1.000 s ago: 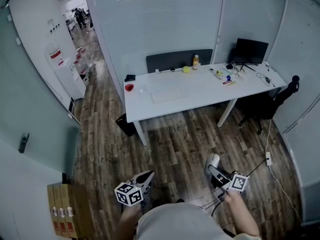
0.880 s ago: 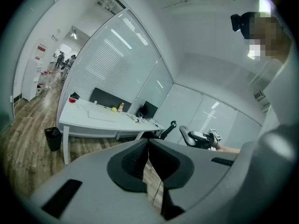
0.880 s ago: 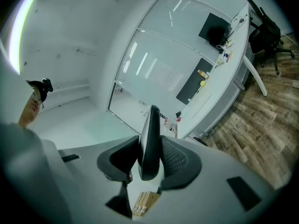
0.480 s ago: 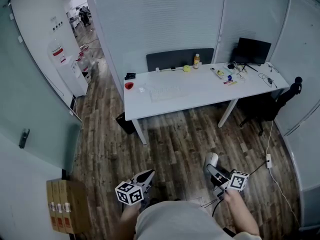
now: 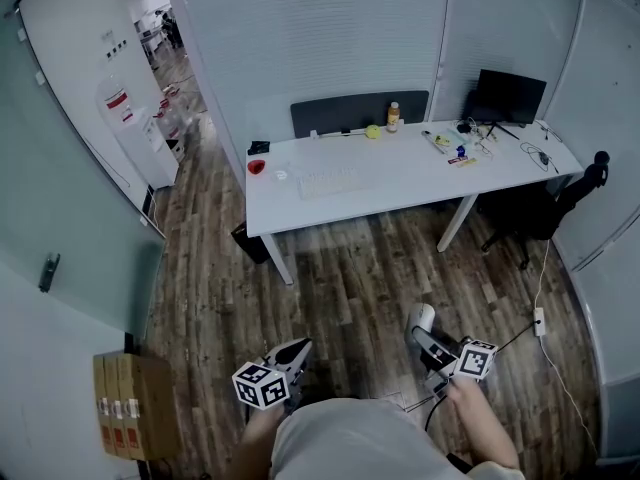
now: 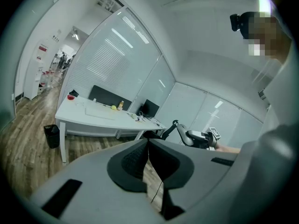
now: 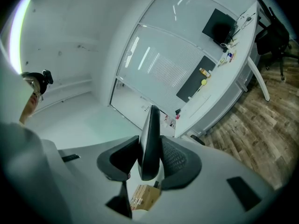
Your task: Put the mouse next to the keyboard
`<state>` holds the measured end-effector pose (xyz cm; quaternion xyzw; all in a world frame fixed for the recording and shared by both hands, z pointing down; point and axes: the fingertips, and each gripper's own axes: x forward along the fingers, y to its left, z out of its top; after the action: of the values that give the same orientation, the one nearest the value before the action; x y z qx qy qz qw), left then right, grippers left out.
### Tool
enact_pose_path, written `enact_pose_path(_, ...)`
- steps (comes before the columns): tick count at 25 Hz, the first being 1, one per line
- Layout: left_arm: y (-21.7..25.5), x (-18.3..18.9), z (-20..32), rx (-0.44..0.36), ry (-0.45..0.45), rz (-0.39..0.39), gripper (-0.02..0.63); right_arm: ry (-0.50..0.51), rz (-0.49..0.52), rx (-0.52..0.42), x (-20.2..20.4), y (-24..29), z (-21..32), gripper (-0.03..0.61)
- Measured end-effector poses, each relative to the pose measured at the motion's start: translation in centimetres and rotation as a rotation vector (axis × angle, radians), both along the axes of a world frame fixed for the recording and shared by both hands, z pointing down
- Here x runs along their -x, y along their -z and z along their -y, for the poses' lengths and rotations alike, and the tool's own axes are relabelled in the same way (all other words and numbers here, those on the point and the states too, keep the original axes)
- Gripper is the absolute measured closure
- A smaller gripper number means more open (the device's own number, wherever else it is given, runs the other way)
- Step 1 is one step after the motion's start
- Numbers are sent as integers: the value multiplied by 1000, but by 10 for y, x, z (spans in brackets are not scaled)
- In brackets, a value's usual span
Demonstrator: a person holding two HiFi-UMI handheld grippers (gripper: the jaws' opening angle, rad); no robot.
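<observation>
Right tongs (image 7: 149, 158) clamp the mouse (image 7: 150, 129), its long axis aimed at the counter (image 5: 400, 183) across open floor (image 5: 350, 288). Left tongs (image 6: 148, 148) are pressed together, empty. The keyboard (image 5: 328, 181) lies toward the counter's left end.

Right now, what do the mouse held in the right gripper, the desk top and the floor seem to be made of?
Mouse: probably plastic, smooth and slightly glossy; a soft highlight runs along its edge.
Desk top: likely white laminate, matte and evenly flat.
Floor: wood or wood-look planks, with brown grain and visible seams.
</observation>
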<state>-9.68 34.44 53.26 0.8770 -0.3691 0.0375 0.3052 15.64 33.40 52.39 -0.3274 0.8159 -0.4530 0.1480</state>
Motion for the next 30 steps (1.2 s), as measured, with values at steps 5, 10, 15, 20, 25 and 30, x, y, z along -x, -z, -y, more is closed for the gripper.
enact_pose_path(5, -5, -4, 6, 6, 0, 3, 592, 9, -2, 1, -3, -4, 6, 426)
enact_pose_path(10, -11, -6, 20, 20, -7, -7, 592, 7, -11, 12, 0, -8, 20, 426)
enact_pose_path(15, -14, -6, 43, 29, -23, -18, 592, -3, -20, 21, 2, -12, 39, 426)
enact_pose_path(20, -19, 0, 76, 41, -48, -15, 592, -17, -30, 31, 9, -12, 66, 426)
enact_pose_path(25, -22, 8, 110, 59, -76, -16, 592, -41, -33, 50, 18, -15, 96, 426)
enact_pose_path(30, -28, 24, 148, 74, -109, -13, 592, -67, -29, 61, 35, -18, 126, 426)
